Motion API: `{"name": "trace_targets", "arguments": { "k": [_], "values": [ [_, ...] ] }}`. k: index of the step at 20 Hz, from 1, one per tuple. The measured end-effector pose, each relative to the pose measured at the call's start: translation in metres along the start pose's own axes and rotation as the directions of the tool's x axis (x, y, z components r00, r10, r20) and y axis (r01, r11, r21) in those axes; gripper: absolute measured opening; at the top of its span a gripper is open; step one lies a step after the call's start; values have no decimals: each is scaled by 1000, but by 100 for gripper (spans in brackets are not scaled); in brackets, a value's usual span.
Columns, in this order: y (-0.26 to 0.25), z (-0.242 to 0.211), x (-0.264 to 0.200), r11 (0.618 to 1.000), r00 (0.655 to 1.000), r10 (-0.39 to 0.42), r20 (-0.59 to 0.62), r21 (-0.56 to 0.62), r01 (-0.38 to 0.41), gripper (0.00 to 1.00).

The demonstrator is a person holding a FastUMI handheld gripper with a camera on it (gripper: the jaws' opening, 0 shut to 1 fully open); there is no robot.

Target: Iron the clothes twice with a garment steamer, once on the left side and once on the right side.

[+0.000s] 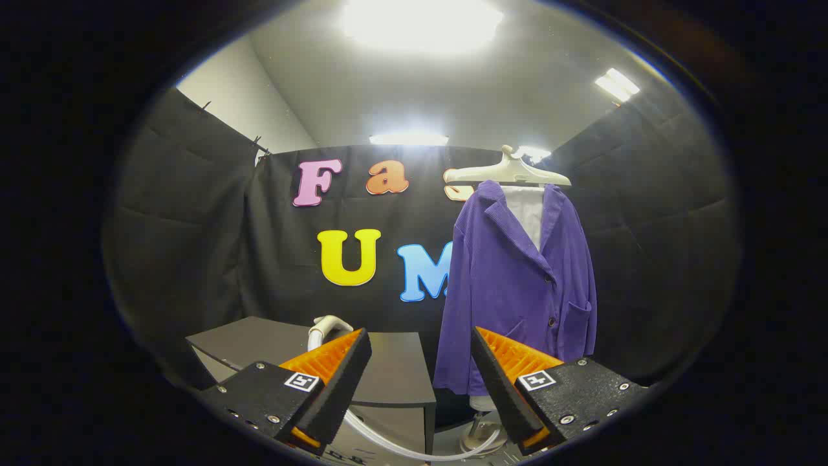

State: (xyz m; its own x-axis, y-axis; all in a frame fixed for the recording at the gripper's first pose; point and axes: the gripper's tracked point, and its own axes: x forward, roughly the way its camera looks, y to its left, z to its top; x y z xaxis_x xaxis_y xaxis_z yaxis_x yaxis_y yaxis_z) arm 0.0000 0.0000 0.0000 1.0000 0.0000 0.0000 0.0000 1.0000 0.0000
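Note:
A purple corduroy jacket [517,285] hangs on a white hanger [508,171] beyond my right finger, its front facing me, with a white panel showing at the collar. The white steamer head [328,327] lies on a grey table [388,369] just past my left finger, and its pale hose [401,443] curves down below the fingers toward a base [482,437] under the jacket. My gripper [420,343] is open, with nothing between its fingers, and stands short of both the steamer head and the jacket.
Black cloth walls close the booth at the back and on both sides. The grey table stands left of the jacket, and its right edge drops off close to the jacket's hem. Bright ceiling lights shine overhead.

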Motion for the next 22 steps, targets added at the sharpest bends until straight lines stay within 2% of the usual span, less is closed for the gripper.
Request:
{"name": "trace_targets", "arguments": {
  "k": [3, 9, 14, 19, 22],
  "values": [
    [-8, -3, 4, 999, 1000, -9, -11, -39, 9, 95],
    [-18, 0, 3, 992, 998, 53, -42, -108, -57, 95],
    [-37, 18, -15, 994, 993, 107, -48, -22, -108, 95],
    [-45, 25, -38, 977, 978, 206, -34, -44, -208, 95],
    [-35, 35, -58, 954, 954, 299, -18, -24, -299, 95]
  ]
}}
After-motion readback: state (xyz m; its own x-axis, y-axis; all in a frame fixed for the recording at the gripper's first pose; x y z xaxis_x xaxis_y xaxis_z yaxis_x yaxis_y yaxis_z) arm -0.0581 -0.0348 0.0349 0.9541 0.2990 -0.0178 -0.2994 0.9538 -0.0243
